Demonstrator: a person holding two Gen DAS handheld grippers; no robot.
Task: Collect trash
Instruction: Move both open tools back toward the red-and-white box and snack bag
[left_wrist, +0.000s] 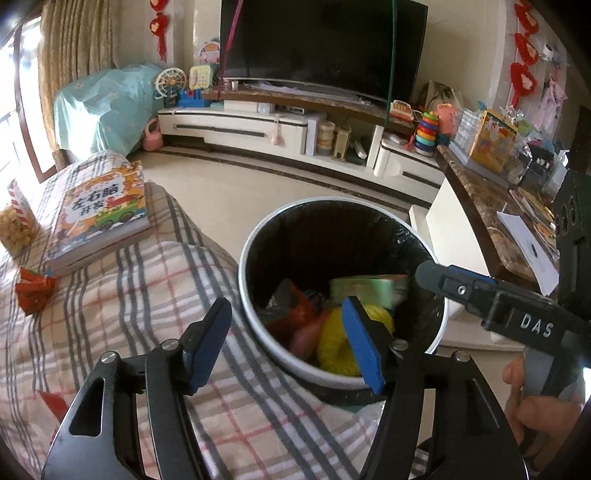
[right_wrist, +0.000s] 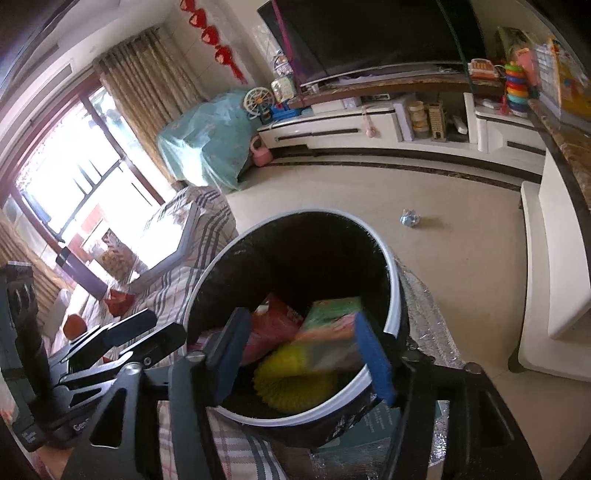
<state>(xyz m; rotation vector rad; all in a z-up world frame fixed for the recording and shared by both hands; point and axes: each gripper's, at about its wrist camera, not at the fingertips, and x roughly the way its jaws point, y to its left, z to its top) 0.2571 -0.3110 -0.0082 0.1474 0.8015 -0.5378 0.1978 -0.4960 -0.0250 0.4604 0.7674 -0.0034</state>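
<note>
A round trash bin (left_wrist: 255, 317) with a white rim and a black liner stands on the floor beside a plaid-covered surface. Inside lie a green box (left_wrist: 365, 290), a yellow crinkled piece (left_wrist: 332, 343) and a red wrapper (left_wrist: 295, 314). My left gripper (left_wrist: 286, 339) hovers open over the bin's near rim, nothing between its blue pads. My right gripper (right_wrist: 303, 354) is open above the bin (right_wrist: 393, 295); the green and pink box (right_wrist: 332, 325) below it looks blurred, lying against the yellow piece (right_wrist: 291, 384). Each gripper shows in the other's view: right gripper (left_wrist: 432, 275), left gripper (right_wrist: 162, 328).
On the plaid cloth (left_wrist: 147, 295) lie a red wrapper (left_wrist: 35, 291), a children's book (left_wrist: 99, 218) and a snack bag (left_wrist: 16, 225). A crumpled paper ball (right_wrist: 410, 219) sits on the tiled floor. A marble-topped counter (left_wrist: 480, 206) stands right of the bin, a TV cabinet (left_wrist: 258, 125) beyond.
</note>
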